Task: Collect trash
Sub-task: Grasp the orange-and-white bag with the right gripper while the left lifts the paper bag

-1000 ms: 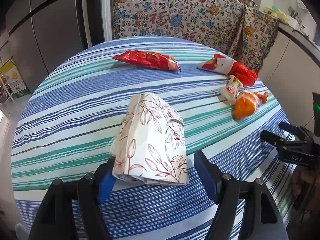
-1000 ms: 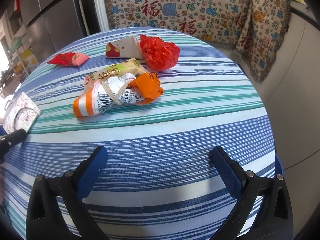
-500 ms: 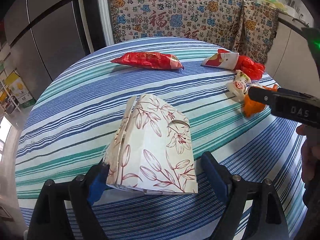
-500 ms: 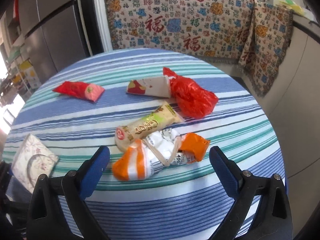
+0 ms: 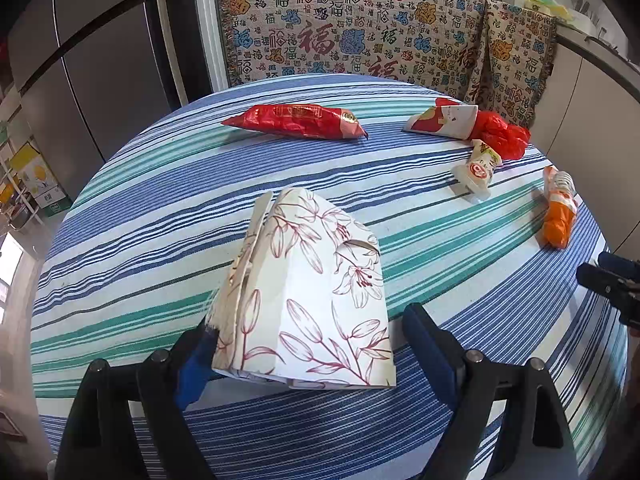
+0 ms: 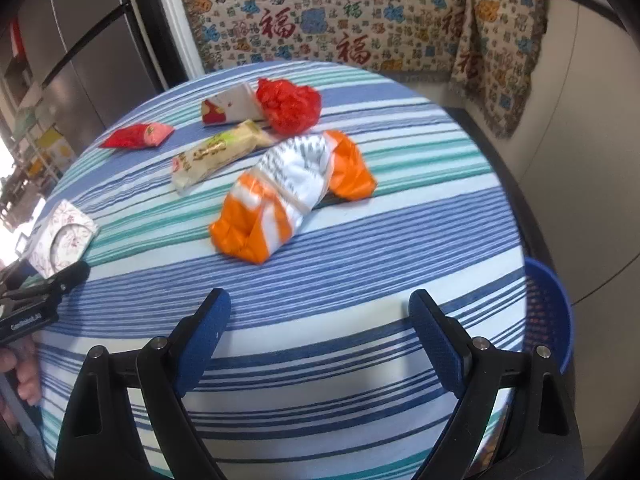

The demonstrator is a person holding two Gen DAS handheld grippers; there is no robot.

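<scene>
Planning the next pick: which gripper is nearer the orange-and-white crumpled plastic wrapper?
Right. The right gripper faces the orange-and-white crumpled plastic wrapper just ahead; the left gripper sits across the table, straddling the floral paper box.

Both fisheye views look forward along their own fingers, down and across the round striped worktop [image 5: 152, 208] toward the patterned cloth [image 5: 360, 28] behind it. The left wrist view sits close over the flower-printed carton [image 5: 316, 304] at the near-left edge. The right wrist view faces the orange wrapper [image 6: 288, 196] from the near-right edge. The 2 views share the worktop and its litter.
</scene>
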